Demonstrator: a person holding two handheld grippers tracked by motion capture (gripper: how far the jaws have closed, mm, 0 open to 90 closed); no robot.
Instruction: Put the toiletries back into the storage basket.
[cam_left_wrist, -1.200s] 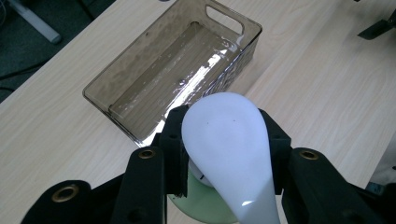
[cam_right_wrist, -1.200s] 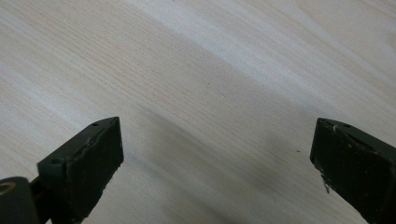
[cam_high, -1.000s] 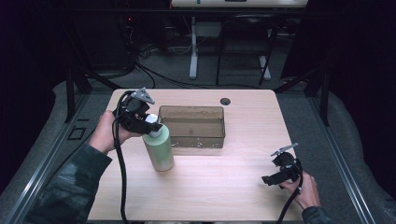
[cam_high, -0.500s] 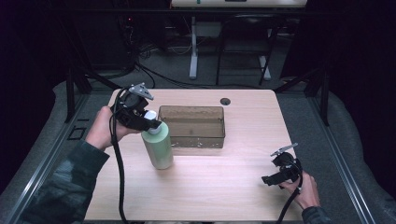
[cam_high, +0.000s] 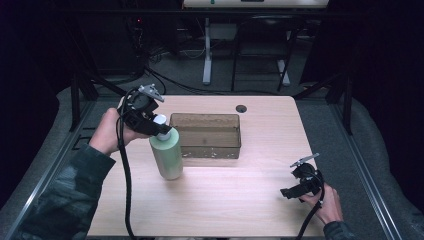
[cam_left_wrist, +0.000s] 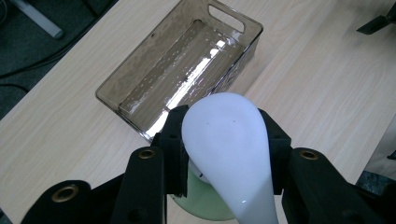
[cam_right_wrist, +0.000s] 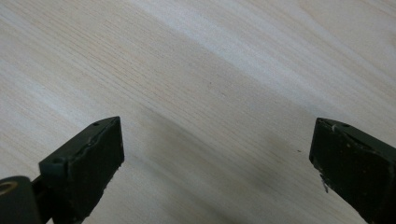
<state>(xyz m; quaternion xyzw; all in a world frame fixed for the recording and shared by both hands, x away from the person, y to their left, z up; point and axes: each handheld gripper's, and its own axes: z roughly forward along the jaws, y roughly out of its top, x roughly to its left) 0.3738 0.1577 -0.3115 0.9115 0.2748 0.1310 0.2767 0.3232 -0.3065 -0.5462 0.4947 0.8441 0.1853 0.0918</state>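
Observation:
A pale green bottle with a white cap stands slightly tilted left of a clear brownish bin. My left gripper is shut on the cap, one jaw on each side of it. The green body shows just under the cap in the left gripper view. I cannot tell whether the bottle's base touches the table. The bin lies empty just beyond the bottle. My right gripper sits near the table's front right corner, and its jaws stand wide open over bare wood.
The wooden table has a small black round grommet behind the bin. A black cable trails from the left gripper along the person's sleeve. Table legs and cables lie on the dark floor beyond the far edge.
The left gripper and the bottle have shifted slightly left and toward the far edge, staying beside the bin. The right gripper has not moved.

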